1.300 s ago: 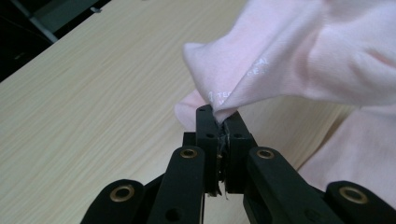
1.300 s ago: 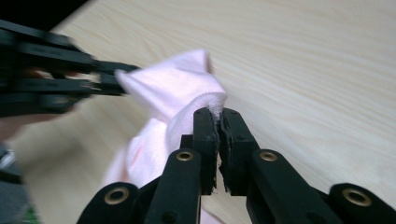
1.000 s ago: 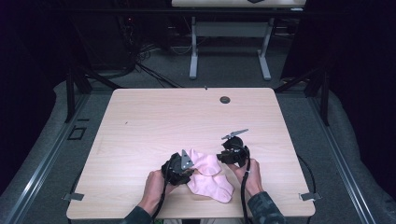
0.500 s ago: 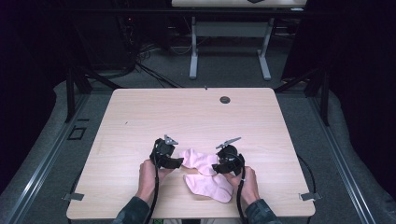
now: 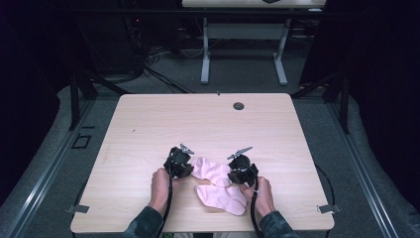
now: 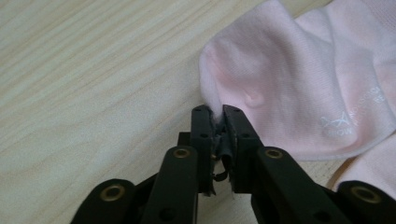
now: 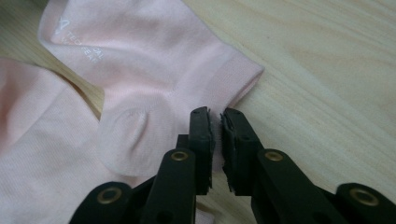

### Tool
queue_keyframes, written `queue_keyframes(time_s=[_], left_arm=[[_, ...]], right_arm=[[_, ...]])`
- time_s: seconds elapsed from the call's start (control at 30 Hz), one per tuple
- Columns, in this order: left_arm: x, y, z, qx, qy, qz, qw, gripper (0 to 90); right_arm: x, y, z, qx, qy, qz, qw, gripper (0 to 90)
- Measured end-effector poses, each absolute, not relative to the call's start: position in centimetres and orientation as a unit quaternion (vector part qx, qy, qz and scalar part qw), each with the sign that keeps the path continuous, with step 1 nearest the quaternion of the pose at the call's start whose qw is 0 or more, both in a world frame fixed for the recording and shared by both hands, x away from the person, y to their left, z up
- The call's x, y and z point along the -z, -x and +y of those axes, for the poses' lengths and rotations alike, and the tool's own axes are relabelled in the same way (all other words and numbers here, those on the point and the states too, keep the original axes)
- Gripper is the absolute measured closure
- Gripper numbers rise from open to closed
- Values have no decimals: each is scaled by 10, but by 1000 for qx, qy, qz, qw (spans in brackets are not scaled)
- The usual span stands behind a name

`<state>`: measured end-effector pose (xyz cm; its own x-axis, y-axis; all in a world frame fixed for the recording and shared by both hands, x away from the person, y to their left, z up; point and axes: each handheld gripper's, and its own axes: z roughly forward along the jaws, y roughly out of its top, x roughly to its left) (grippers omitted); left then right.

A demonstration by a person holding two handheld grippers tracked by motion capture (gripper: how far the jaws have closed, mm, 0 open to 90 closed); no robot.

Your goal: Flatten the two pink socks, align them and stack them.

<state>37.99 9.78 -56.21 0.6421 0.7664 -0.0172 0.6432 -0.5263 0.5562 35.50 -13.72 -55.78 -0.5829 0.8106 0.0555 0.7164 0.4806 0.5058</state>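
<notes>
Two pink socks are lying on the near part of the wooden table (image 5: 148,129), the upper sock (image 5: 210,168) stretched between my hands and the lower sock (image 5: 223,198) just beside it toward me, so I am judging that the work is only at its beginning. I am holding the upper sock at both ends: the left gripper (image 6: 218,112) has just been closing and is pinching the toe end, and the right gripper (image 7: 217,114) has just been closing on the edge near the cuff. Lifting, pairing or folding is not yet done.
</notes>
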Motion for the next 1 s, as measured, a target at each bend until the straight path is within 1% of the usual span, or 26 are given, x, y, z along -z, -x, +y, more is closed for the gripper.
queue_keyframes(time_s=[0.1,0.13,0.2,0.4,0.6,0.87,1.0], left_arm=[[562,-380,97,-118,-868,404,264,871],[562,-380,97,-118,-868,404,264,873],[562,-380,97,-117,-868,403,264,875],[562,-379,98,-114,-867,403,268,878],[562,-378,98,-115,-868,400,271,887],[558,-376,103,-111,-857,403,301,889],[553,-374,109,-107,-852,403,315,889]], right_arm=[[559,-356,-139,-250,-445,854,100,852],[558,-357,-141,-249,-443,856,96,854],[559,-358,-143,-248,-447,853,103,857],[558,-360,-152,-245,-456,851,92,858],[557,-361,-153,-245,-452,853,92,859],[556,-358,-156,-262,-452,847,99,860],[548,-355,-159,-275,-448,844,101,860]])
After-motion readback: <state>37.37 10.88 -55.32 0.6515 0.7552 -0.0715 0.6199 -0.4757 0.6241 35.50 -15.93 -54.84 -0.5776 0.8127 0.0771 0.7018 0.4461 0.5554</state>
